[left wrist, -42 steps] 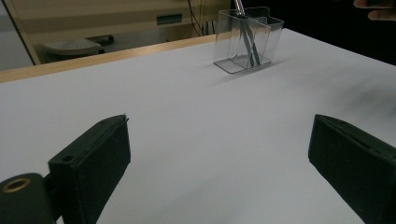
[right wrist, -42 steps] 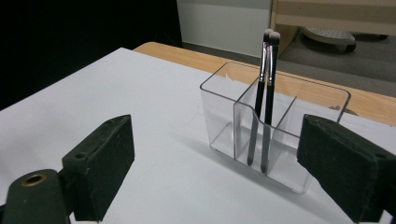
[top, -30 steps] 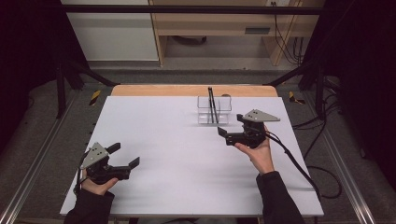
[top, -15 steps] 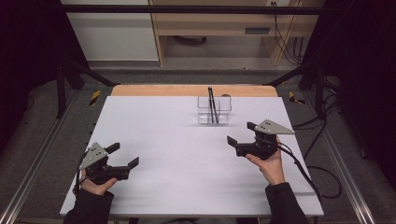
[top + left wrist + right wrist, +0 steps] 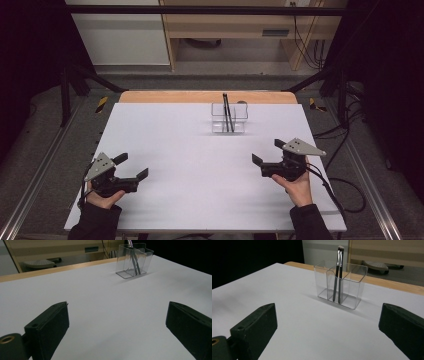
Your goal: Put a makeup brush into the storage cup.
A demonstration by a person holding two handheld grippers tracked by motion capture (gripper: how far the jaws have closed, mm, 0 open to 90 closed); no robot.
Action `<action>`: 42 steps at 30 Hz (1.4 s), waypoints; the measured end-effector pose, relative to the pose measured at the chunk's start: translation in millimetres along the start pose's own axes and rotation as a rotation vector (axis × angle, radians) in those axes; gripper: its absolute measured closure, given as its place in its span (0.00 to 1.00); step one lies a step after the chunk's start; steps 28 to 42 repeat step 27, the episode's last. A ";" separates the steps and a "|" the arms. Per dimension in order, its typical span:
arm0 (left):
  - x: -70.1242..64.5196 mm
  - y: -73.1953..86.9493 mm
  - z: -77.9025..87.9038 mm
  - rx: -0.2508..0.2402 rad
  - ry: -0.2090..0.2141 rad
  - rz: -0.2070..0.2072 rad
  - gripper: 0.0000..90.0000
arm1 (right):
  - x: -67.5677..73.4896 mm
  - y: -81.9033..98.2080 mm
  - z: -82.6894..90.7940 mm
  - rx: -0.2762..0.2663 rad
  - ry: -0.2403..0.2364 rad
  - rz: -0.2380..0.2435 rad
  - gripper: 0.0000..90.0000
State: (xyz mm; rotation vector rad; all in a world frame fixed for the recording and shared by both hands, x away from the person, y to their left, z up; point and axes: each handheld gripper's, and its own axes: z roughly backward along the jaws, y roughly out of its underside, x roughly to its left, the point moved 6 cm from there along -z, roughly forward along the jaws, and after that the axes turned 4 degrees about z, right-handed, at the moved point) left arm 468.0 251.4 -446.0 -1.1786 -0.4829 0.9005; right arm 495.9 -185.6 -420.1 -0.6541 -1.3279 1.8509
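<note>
In the left gripper view, the two dark makeup brushes [image 5: 135, 261] standing in the clear plastic divided holder [image 5: 133, 261] lose their tips to the top edge. From the high view, which compartment holds them cannot be told. The person's forearms run off the bottom edge.

Beyond the white table [image 5: 165, 130] stand a wooden desk [image 5: 235, 25] and grey floor [image 5: 225, 80], darkness flanking.

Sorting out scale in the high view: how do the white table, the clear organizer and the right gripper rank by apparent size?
1. White table, by far the largest.
2. Right gripper.
3. Clear organizer; it looks slightly smaller, but it sits farther from the camera, so this order is unsure.
</note>
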 end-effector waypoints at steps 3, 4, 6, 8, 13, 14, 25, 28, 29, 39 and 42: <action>0.2 0.3 0.1 0.002 -0.001 -0.003 0.05 | -1.1 3.6 5.9 -0.001 0.006 -0.001 0.02; 0.2 0.3 0.1 0.002 -0.001 -0.003 0.05 | -0.9 4.7 7.7 -0.003 0.008 -0.001 0.02; -0.1 0.5 0.0 0.004 0.000 -0.004 0.05 | -0.8 7.1 10.5 -0.004 0.007 0.000 0.02; -0.2 0.6 0.1 0.003 0.000 -0.006 0.05 | -1.3 10.8 13.6 -0.004 0.008 0.000 0.02; -0.4 0.3 1.0 -0.004 0.001 -0.003 0.05 | -2.9 19.4 18.4 0.013 0.018 -0.004 0.02; -0.3 0.6 1.1 -0.004 0.001 -0.004 0.05 | -3.9 20.8 19.1 0.012 0.023 -0.005 0.02; 0.3 2.3 0.7 -0.003 -0.002 -0.007 0.05 | -3.6 28.5 24.0 0.015 0.024 -0.017 0.02; 0.0 2.8 0.5 0.000 -0.003 -0.009 0.05 | -4.1 28.5 24.2 0.013 0.023 -0.027 0.02; 0.0 2.8 0.5 0.000 -0.003 -0.009 0.05 | -4.1 28.5 24.2 0.013 0.023 -0.027 0.02; 0.0 2.8 0.5 0.000 -0.003 -0.009 0.05 | -4.1 28.5 24.2 0.013 0.023 -0.027 0.02; 0.0 2.8 0.5 0.000 -0.003 -0.009 0.05 | -4.1 28.5 24.2 0.013 0.023 -0.027 0.02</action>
